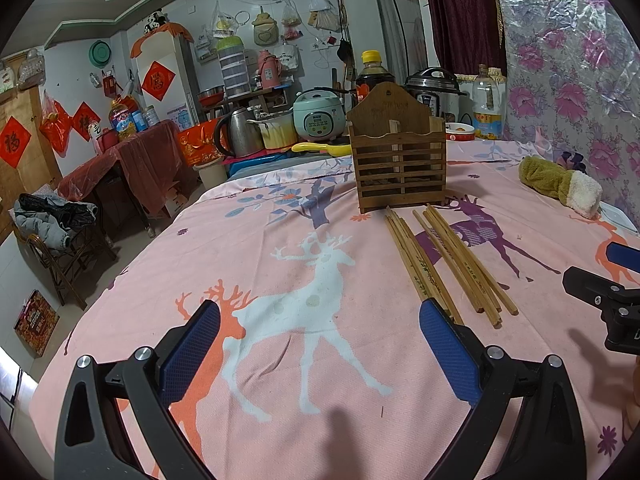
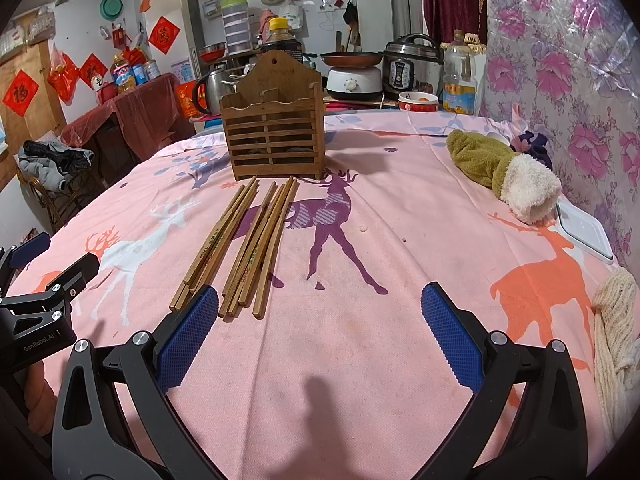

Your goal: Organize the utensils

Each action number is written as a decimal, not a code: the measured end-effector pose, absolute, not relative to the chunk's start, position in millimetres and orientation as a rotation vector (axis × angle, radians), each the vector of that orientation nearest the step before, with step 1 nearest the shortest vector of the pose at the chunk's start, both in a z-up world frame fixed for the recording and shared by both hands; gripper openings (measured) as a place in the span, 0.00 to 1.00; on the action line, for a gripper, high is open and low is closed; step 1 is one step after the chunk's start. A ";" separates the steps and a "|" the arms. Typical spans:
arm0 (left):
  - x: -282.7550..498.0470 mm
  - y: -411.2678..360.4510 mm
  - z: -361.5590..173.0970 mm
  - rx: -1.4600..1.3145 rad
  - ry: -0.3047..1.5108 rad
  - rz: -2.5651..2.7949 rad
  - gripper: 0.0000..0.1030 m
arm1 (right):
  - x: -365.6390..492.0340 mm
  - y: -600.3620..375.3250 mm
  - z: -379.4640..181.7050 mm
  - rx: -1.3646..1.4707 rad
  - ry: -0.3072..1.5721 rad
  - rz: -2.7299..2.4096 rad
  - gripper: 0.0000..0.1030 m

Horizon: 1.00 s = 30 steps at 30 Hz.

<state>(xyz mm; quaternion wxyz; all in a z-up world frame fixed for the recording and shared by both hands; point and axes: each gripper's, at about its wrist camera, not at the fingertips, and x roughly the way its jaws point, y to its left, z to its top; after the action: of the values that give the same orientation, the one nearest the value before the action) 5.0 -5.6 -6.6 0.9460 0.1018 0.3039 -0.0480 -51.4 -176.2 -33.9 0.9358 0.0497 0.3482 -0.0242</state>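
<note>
With the jaws of the left gripper (image 1: 320, 344) and right gripper (image 2: 320, 324) both spread wide and empty, no pickup has begun: the loose brown wooden chopsticks (image 2: 244, 240) lie on the pink deer-print worktop (image 2: 400, 240) before the slatted wooden holder (image 2: 276, 136), so next comes closing on one.

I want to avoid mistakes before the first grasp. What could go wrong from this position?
1. The chopsticks lie bunched and overlapping, so the open right gripper may pinch several, or scatter them.
2. The wooden holder stands free on soft cloth, so pushing a chopstick in may tip it.
3. The left gripper is close and may collide.
</note>
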 end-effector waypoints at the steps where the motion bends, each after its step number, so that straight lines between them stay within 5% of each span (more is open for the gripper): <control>1: 5.1 -5.5 -6.6 0.207 0.619 -0.098 0.95 | -51.3 -176.4 -33.9 0.102 0.711 -0.050 0.95; 30: 4.9 -5.7 -6.7 0.207 0.619 -0.098 0.95 | -50.0 -177.6 -40.3 0.105 0.721 -0.050 0.95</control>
<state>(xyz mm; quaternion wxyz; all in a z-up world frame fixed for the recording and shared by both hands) 4.9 -5.7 -6.7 0.9461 0.1017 0.3038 -0.0482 -50.0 -177.6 -40.3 0.9340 0.0516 0.3526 -0.0245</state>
